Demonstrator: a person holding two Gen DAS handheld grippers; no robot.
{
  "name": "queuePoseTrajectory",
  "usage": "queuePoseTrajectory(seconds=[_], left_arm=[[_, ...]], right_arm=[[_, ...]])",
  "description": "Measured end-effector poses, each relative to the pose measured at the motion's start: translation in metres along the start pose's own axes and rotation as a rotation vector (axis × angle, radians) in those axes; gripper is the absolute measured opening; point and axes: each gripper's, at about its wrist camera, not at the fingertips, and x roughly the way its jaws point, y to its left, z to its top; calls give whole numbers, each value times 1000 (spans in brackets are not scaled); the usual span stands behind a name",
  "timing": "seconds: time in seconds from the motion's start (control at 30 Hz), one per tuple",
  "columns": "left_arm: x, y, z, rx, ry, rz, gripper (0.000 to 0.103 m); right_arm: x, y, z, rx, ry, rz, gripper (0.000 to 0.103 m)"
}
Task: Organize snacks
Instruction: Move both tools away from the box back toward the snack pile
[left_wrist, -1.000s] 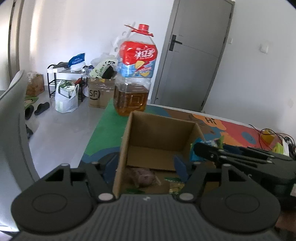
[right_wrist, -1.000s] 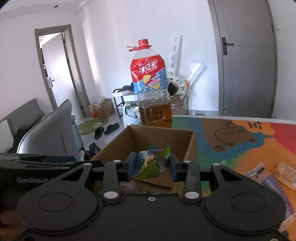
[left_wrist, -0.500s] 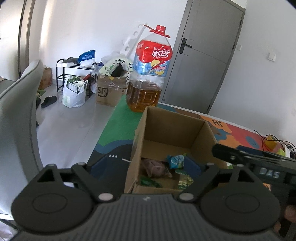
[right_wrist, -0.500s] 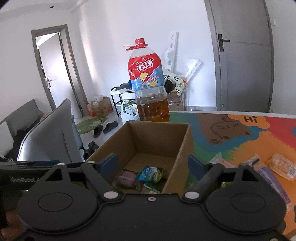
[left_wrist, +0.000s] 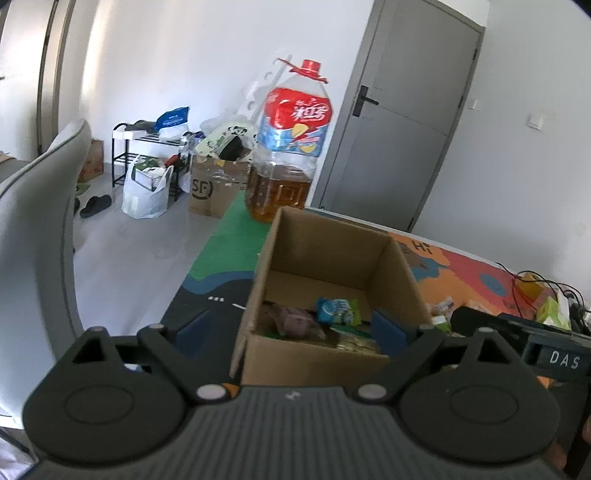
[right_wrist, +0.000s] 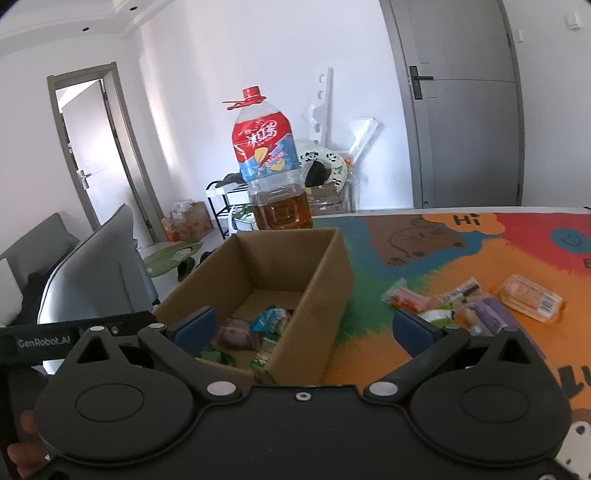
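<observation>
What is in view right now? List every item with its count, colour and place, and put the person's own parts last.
cardboard box: one, brown, open, on the mat's near-left part
snack packets in the box: several, blue-green, purple and green, on its floor
loose snack packets: several, orange, purple and white, on the mat right of the box
oil bottle: one, clear with red cap and label, behind the box
play mat: one, multicoloured, covering the table
door: one, grey, closed, back wall
chair: one, grey, left of the table
left hand-held gripper: one, black, blue pads, jaws opening, empty
right hand-held gripper: one, black, blue pads, jaws opening, empty
</observation>
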Motion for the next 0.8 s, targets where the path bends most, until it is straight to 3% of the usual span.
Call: queuePoseTrajectory(seconds=[0.53, 0.8], left_arm=[[-22, -31, -20, 10, -39, -48, 95], [-27, -53, -36, 62, -46, -123, 95]], right_arm=[[-38, -34, -20, 41, -4, -70, 103], [-51, -51, -33, 57, 4, -119, 103]])
